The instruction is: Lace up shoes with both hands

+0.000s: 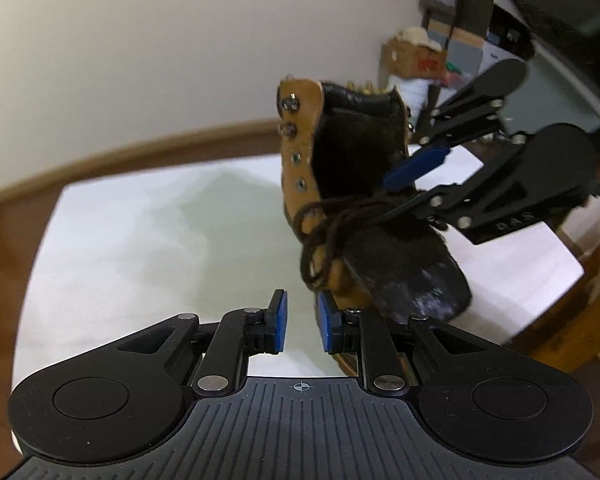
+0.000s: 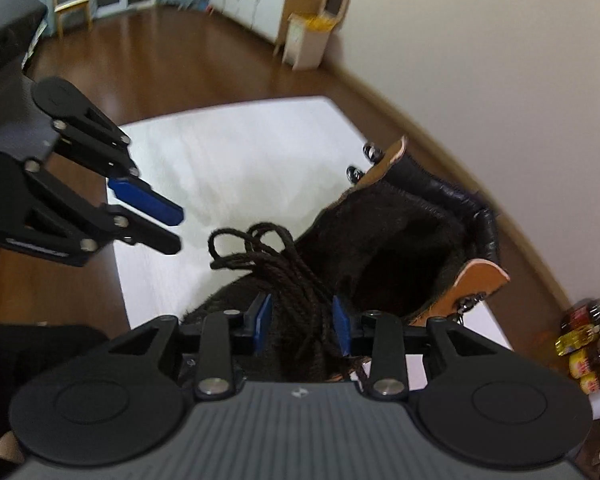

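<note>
We see a tan leather boot (image 1: 364, 200) on the white desk (image 1: 140, 240). Its dark brown laces (image 2: 300, 292) lie between our right gripper's (image 2: 300, 322) wide fingers. Our left gripper's (image 1: 300, 326) fingers are apart, empty, beside the toe.

Left gripper (image 1: 301, 322): jaws parted, nothing between the pads, angled downward. Right gripper (image 2: 300, 322): jaws wide, tilted steeply down; pads appear clear of any contact, though blur limits certainty.

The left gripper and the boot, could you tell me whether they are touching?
Apart: the right wrist view shows the left gripper open over bare table, a clear gap from the boot.
</note>
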The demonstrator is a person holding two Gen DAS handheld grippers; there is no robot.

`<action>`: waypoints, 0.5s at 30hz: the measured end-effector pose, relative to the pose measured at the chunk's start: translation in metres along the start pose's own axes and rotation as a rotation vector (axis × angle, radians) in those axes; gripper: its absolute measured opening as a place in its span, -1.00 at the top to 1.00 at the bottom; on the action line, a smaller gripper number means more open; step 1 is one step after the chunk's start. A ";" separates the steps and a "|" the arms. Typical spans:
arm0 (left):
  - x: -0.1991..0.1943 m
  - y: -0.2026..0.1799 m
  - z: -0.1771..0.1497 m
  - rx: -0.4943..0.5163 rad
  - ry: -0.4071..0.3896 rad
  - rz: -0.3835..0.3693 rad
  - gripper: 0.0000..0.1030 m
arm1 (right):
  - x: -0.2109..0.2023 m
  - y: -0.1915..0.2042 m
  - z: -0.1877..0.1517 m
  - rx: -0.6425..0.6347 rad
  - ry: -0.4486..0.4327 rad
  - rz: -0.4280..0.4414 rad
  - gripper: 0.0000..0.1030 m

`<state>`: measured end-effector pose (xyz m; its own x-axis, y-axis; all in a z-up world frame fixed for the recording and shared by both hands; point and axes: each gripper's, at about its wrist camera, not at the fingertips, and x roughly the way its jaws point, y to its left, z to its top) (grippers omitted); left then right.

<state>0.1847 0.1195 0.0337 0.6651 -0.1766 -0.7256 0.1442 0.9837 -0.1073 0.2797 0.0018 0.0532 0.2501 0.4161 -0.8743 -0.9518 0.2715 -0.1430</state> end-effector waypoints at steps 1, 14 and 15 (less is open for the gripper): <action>-0.001 0.000 0.002 -0.002 0.014 0.003 0.64 | 0.004 -0.004 0.001 -0.008 0.020 0.009 0.28; 0.009 0.003 0.017 -0.004 0.107 0.005 0.65 | -0.004 -0.024 -0.008 0.094 -0.003 0.097 0.84; 0.010 0.002 0.020 0.017 0.112 0.009 0.65 | -0.016 -0.023 -0.014 0.127 -0.016 0.094 0.84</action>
<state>0.2058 0.1189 0.0401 0.5803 -0.1621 -0.7981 0.1513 0.9844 -0.0899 0.2946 -0.0234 0.0639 0.1648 0.4581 -0.8735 -0.9410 0.3383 -0.0001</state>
